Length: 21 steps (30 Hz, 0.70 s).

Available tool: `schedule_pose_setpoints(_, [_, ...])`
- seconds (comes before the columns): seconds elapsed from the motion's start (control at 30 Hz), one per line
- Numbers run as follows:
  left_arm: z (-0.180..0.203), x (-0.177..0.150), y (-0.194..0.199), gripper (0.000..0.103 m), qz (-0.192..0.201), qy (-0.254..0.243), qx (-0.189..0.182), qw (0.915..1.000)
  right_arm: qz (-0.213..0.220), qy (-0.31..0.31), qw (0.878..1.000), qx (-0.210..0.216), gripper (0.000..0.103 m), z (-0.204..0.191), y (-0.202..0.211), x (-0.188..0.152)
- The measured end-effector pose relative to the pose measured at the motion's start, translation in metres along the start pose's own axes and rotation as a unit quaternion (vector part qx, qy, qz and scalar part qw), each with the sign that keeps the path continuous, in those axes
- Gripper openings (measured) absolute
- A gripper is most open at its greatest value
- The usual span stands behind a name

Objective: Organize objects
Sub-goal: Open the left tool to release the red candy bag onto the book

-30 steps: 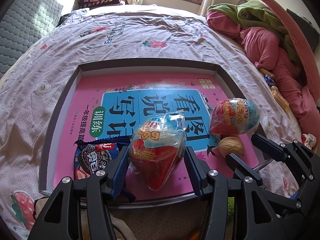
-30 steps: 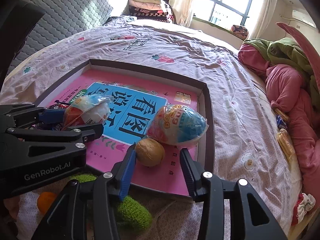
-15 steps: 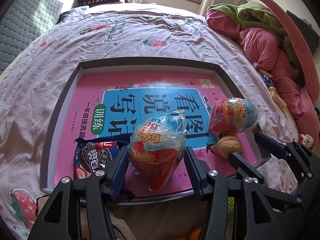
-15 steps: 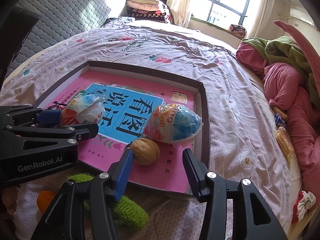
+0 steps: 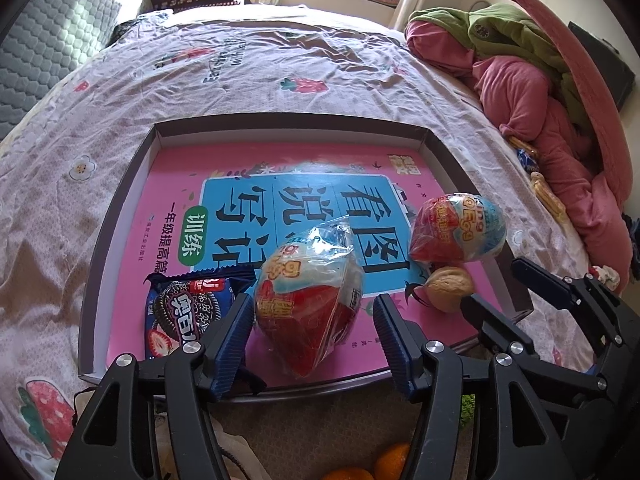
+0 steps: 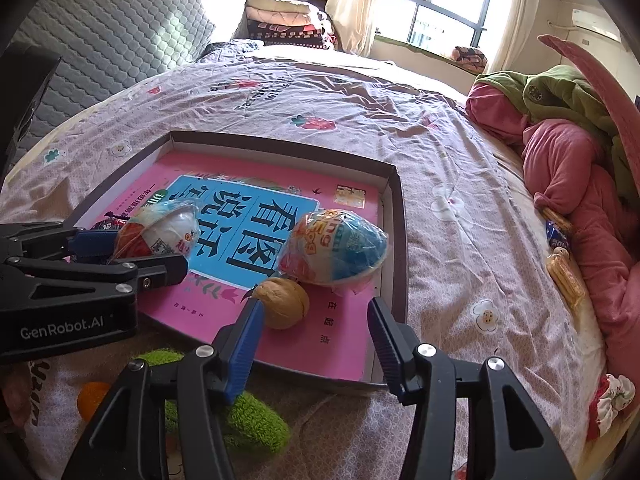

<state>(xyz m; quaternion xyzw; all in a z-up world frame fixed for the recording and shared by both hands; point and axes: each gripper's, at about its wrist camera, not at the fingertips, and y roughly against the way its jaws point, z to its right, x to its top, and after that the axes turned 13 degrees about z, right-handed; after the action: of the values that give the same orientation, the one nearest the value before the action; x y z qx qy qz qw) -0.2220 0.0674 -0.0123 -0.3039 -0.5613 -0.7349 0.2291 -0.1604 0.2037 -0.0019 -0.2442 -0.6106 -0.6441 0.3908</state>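
Note:
A shallow dark box [image 5: 120, 216] on the bed holds a pink and blue book [image 5: 240, 168]. A wrapped toy egg [image 5: 308, 300] rests on the book between the fingers of my left gripper [image 5: 312, 316], whose jaws are opening; both blue pads stand a little off the wrapper. An Oreo packet [image 5: 184, 308] lies left of it. A second wrapped egg [image 6: 336, 248] and a walnut [image 6: 282, 302] sit near the box's right corner. My right gripper [image 6: 314, 312] hangs over the box's near edge, its jaws opening. The walnut sits just beyond its left fingertip, unpressed.
A fuzzy green thing [image 6: 248, 420] and oranges [image 5: 368, 464] lie in front of the box's near edge. Pink and green bedding [image 6: 568, 160] is heaped on the right, with snack packets [image 6: 564, 276] beside it. Folded blankets [image 6: 280, 20] and a grey quilted headboard [image 6: 100, 40] stand at the far end.
The left jaws have spread away from the egg, which stays on the book. The right jaws have widened and drawn back slightly from the walnut.

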Motion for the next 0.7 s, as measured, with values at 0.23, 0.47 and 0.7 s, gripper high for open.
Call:
schedule_pose_setpoints(0.23, [-0.001, 0.002, 0.002, 0.065, 0.003, 0.009, -0.004, 0.9999, 0.017, -0.016, 1.000, -0.005, 0.054, 0.006, 0.006, 0.003])
schedule_pose_setpoints(0.47, [-0.002, 0.006, 0.013, 0.065, 0.016, 0.016, -0.013, 0.9997, 0.034, -0.034, 0.999, 0.005, 0.057, 0.009, 0.012, 0.007])
schedule_pose_setpoints(0.7, [-0.002, 0.009, 0.027, 0.066, 0.033, 0.021, -0.016, 0.9991, 0.053, -0.047, 0.997, 0.009, 0.058, 0.011, 0.022, 0.010])
